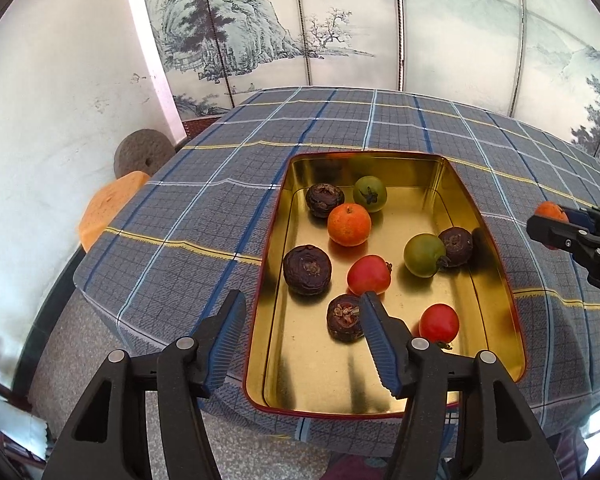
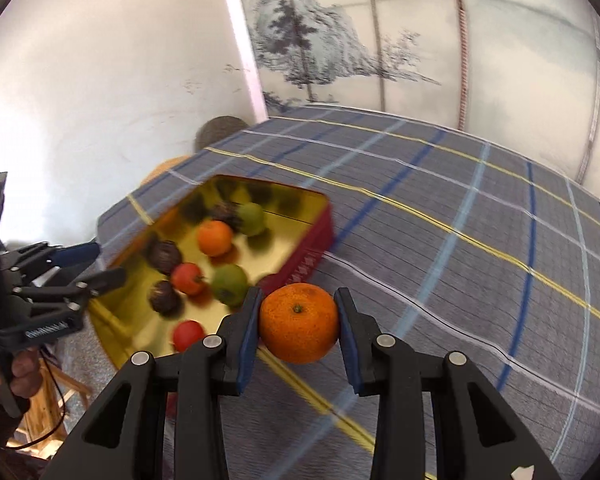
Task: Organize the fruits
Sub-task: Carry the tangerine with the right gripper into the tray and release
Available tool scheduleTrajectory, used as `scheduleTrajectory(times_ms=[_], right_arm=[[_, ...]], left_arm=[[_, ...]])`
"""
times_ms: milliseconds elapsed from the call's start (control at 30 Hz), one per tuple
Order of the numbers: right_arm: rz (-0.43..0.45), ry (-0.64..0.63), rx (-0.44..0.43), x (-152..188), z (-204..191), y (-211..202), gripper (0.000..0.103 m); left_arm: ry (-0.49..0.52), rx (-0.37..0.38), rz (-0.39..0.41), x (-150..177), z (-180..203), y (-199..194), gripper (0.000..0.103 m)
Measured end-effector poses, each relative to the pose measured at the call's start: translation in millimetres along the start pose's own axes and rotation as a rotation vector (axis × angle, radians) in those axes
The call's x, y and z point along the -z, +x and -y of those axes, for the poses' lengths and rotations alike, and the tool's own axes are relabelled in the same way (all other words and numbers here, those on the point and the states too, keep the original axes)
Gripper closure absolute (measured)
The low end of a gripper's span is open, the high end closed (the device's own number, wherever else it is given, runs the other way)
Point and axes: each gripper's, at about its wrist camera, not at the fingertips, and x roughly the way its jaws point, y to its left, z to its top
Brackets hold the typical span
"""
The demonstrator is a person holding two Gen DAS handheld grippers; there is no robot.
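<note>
A gold tin tray [image 1: 496, 280] with red outer walls sits on the plaid tablecloth and holds an orange [image 1: 348, 225], two green tomatoes [image 1: 425, 255], two red tomatoes [image 1: 369, 275] and several dark brown fruits [image 1: 307, 269]. My left gripper [image 1: 302, 312] is open and empty, hovering over the tray's near left edge. My right gripper [image 2: 298, 320] is shut on a second orange [image 2: 299, 323], held above the cloth just right of the tray [image 2: 312, 256]. It shows at the right edge of the left wrist view [image 1: 556, 220].
The plaid cloth [image 2: 460, 240] covers the table, which ends near a white wall on the left. A round grey stone [image 1: 142, 152] and an orange stool [image 1: 108, 206] stand beyond the left table edge. A painted folding screen [image 1: 340, 20] stands behind.
</note>
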Motion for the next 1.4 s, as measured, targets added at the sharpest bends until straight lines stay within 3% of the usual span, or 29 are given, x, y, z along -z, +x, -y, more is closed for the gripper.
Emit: scheduleTrajectory(times_ms=[433,867,1033,1400], right_arm=[[-0.004,-0.062,-0.109,-21,-47,25,0.069],[-0.029,-0.066,-0.121,-23,-55,51,0.069],[-0.037,-0.068,-0.122,-21,-56,56,0.069],[-0.059,-0.072,-0.119,-19,-58,68,0.068]], left_arm=[[-0.025,-0.027,0.060,-2,-10,-8,0.042],[-0.025,-0.022,0.062,-1,-10,-8,0.042],[-0.021,-0.066,0.066,-1,-10,-10,0.042],[-0.113,-0.105,0.049,-3,-32,-11,0.034]])
